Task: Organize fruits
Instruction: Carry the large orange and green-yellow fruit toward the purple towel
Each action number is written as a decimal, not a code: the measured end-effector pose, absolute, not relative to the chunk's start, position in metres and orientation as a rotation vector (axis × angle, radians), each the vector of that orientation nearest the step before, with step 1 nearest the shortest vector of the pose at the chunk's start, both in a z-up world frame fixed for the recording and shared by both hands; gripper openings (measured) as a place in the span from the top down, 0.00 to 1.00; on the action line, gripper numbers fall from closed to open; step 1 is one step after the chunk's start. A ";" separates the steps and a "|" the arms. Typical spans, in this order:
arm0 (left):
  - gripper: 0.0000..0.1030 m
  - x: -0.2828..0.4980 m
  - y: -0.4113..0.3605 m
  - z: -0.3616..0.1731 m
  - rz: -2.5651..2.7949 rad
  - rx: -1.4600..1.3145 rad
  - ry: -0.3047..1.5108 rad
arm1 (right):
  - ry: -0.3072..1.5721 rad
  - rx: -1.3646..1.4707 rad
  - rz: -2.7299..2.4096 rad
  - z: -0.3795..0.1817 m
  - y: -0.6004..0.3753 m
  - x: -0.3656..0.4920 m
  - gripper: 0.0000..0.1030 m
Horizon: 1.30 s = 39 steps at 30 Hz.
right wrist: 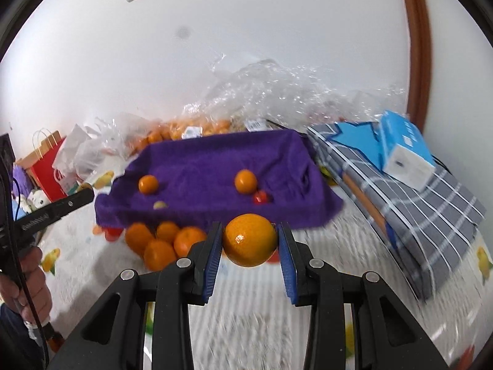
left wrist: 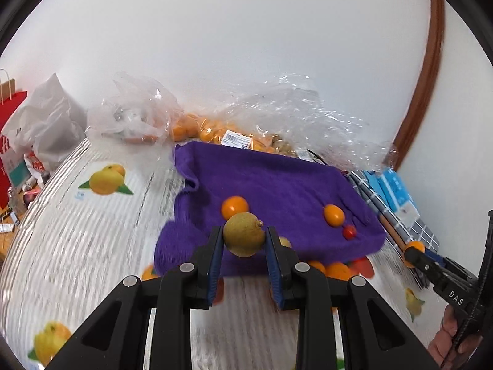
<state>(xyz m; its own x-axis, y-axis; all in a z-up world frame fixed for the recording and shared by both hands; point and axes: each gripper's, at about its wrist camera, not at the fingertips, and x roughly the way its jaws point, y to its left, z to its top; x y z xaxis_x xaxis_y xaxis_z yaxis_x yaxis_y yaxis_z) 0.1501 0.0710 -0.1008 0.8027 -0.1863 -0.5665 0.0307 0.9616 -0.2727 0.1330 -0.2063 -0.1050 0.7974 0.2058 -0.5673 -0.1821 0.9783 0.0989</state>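
Purple towel point(right wrist: 215, 166) is being used as the sorting tray; a lime point(left wrist: 244, 238) is being carried by the left gripper point(left wrist: 244, 240), an orange point(right wrist: 249, 240) by the right gripper point(right wrist: 250, 242), presumably for sorting there.

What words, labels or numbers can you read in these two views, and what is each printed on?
"DAS": white letters on the right gripper's black body, seen in the left wrist view.
Red paper bag: large white letters, cut off, unreadable.
Barcode label on the bagged oranges: too small to read.
Blue box: print too small.
Left gripper's side, right wrist view: lettering blurred.
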 end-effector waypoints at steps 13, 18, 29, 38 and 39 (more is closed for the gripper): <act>0.75 0.205 0.078 -0.121 -0.095 -0.288 0.617 | 0.580 0.057 0.218 -0.092 -0.199 0.220 0.65; 0.75 0.212 0.079 -0.131 -0.115 -0.298 0.646 | 0.648 0.068 0.185 -0.117 -0.210 0.235 0.65; 0.75 0.214 0.065 -0.140 -0.103 -0.253 0.663 | 0.691 0.058 0.120 -0.141 -0.221 0.250 0.65; 0.75 0.221 0.069 -0.147 -0.104 -0.288 0.709 | 0.733 0.056 0.109 -0.152 -0.221 0.255 0.65; 0.75 0.220 0.069 -0.147 -0.105 -0.288 0.710 | 0.726 0.053 0.099 -0.151 -0.221 0.254 0.65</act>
<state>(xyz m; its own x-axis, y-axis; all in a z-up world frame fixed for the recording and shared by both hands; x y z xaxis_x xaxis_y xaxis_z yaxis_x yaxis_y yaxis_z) 0.2203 0.0692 -0.1470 0.7548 -0.1924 -0.6271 -0.0024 0.9552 -0.2959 0.2537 -0.2208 -0.1511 0.7437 0.1083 -0.6597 -0.0715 0.9940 0.0827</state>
